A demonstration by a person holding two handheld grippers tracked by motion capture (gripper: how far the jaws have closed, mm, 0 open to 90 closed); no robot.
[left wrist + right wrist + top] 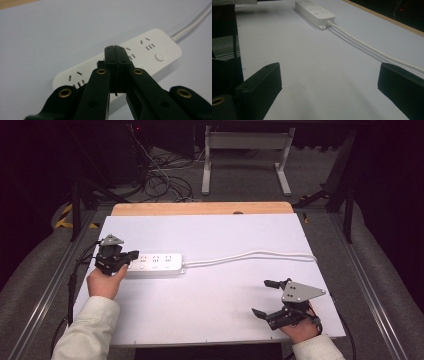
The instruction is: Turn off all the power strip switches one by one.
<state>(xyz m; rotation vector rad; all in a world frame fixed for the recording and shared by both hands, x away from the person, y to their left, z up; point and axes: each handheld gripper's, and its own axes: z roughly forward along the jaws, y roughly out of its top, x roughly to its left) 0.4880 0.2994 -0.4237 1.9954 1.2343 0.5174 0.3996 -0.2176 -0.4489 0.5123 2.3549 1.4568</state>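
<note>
A white power strip lies on the white table, left of the middle, with its white cable running off to the right. My left gripper is at the strip's left end, held by a hand in a pale sleeve. In the left gripper view its jaws are pressed together with nothing between them, and the gripper hovers over the middle of the strip. My right gripper rests near the front right, jaws wide apart and empty. The right gripper view shows the strip far ahead and the cable.
A wooden board edge runs along the table's far side. Beyond it stand a white desk frame and tangled cables on the floor. Metal rails flank the table on both sides.
</note>
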